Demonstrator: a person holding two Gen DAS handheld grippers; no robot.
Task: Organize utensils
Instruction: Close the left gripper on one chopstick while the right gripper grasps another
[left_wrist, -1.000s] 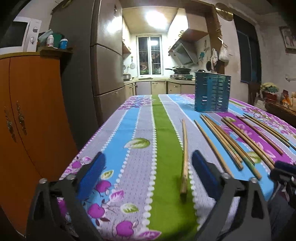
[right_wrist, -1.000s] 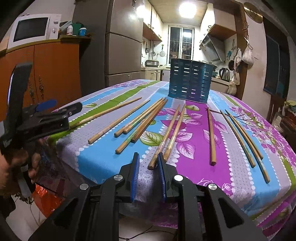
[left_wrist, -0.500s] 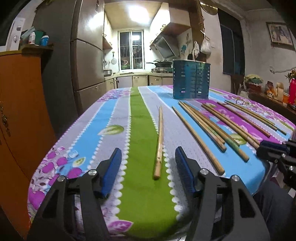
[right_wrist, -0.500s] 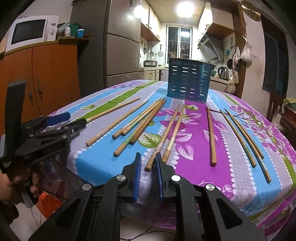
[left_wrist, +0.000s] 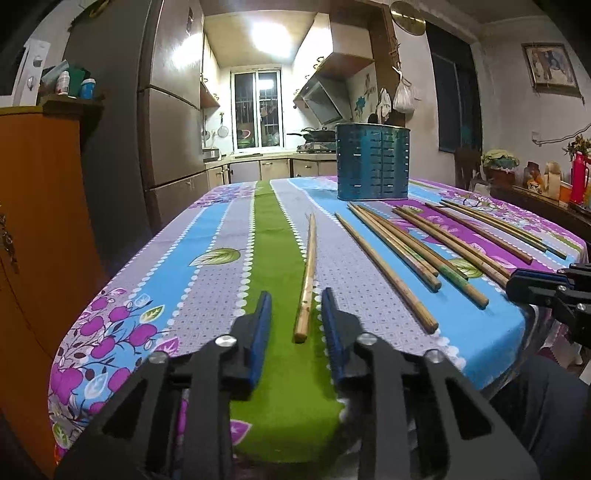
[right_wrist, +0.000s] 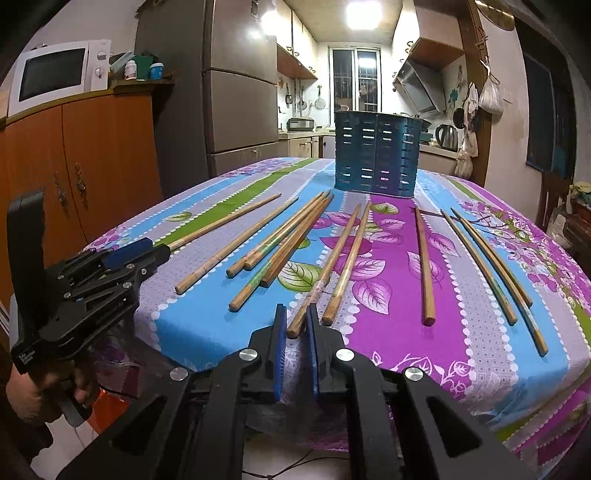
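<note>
Several wooden chopsticks lie side by side on the flowered tablecloth (left_wrist: 207, 266). The leftmost chopstick (left_wrist: 307, 273) lies on the green stripe, and my left gripper (left_wrist: 295, 306) is open with a finger on each side of its near end, not touching it. A blue slotted utensil holder (left_wrist: 372, 162) stands upright at the far end; it also shows in the right wrist view (right_wrist: 376, 153). My right gripper (right_wrist: 295, 317) hovers at the table's near edge, its fingers nearly closed with a narrow gap, just before the end of a chopstick (right_wrist: 321, 277). It holds nothing.
An orange cabinet (right_wrist: 85, 162) with a microwave (right_wrist: 55, 75) stands left of the table, next to a grey fridge (right_wrist: 236, 92). A side table with a red flask (left_wrist: 578, 177) is on the right. The tablecloth (right_wrist: 406, 354) hangs over the near edge.
My left gripper has moved in over the leftmost chopstick's near end and its fingers have narrowed around it. My right gripper has barely moved.
</note>
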